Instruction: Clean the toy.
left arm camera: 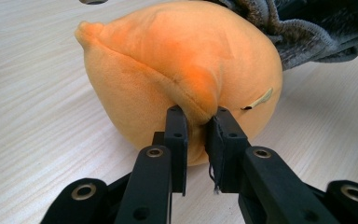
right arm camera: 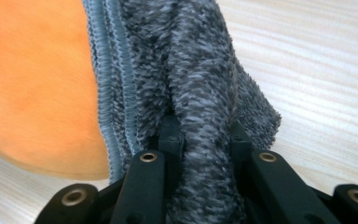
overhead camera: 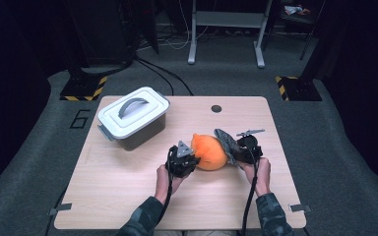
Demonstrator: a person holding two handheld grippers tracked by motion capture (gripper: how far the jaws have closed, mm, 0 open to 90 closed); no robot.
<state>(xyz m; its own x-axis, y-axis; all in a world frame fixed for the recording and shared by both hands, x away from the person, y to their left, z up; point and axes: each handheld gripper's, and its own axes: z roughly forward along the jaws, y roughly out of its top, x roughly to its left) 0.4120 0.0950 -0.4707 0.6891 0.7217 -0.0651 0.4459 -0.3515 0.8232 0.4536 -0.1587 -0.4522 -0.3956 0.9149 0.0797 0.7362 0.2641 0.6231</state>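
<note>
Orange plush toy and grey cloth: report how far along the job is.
Done: both are gripped. The left hand-held gripper is shut on a seam fold of the orange plush toy; the right hand-held gripper is shut on a fold of the grey cloth. In hand: the cloth lies against the toy's right side. Left: most of the toy is uncovered, and the white lidded box is closed.

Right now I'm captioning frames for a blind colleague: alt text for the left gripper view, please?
The left gripper, its black jaws pinching a seam ridge, grips an orange plush lying on a pale wooden table. A grey fuzzy cloth lies against the plush at the upper right.
</note>
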